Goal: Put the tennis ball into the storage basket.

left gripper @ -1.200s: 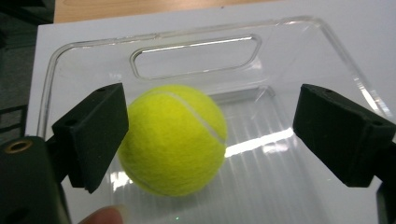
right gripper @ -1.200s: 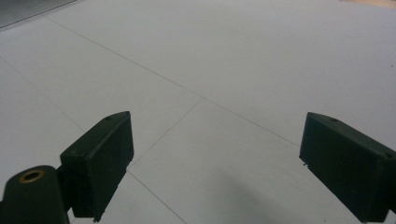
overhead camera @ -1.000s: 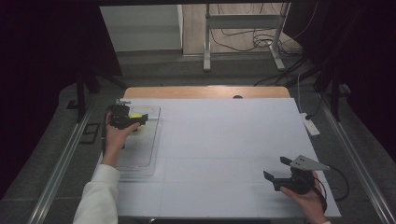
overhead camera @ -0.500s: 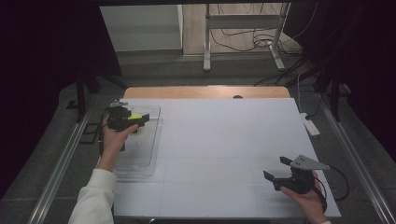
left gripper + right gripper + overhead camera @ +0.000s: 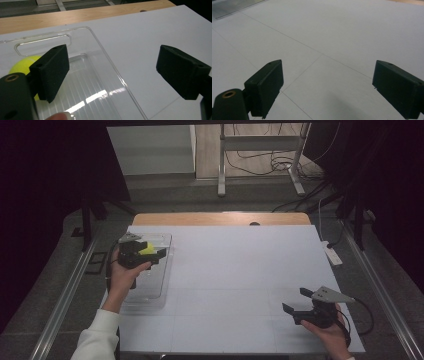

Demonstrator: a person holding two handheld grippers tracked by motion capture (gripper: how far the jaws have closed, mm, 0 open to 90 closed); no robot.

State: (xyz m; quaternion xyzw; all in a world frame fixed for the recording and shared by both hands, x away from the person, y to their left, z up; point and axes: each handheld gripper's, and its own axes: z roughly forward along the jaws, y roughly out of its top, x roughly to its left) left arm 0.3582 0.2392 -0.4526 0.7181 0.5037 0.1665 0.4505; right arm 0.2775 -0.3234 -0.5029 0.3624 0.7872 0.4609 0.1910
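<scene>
Over clear tray [image 5: 157,282], left gripper [image 5: 150,254] empty, yellow ball [image 5: 23,65] beside

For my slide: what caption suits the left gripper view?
Open fingers above a clear tray, yellow ball behind.

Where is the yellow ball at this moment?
The yellow ball lies in the clear tray at the table's left side, near the tray's handle slot, just behind the open left gripper.

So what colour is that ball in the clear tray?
Yellow-green ball; the left gripper view shows it best.
</scene>
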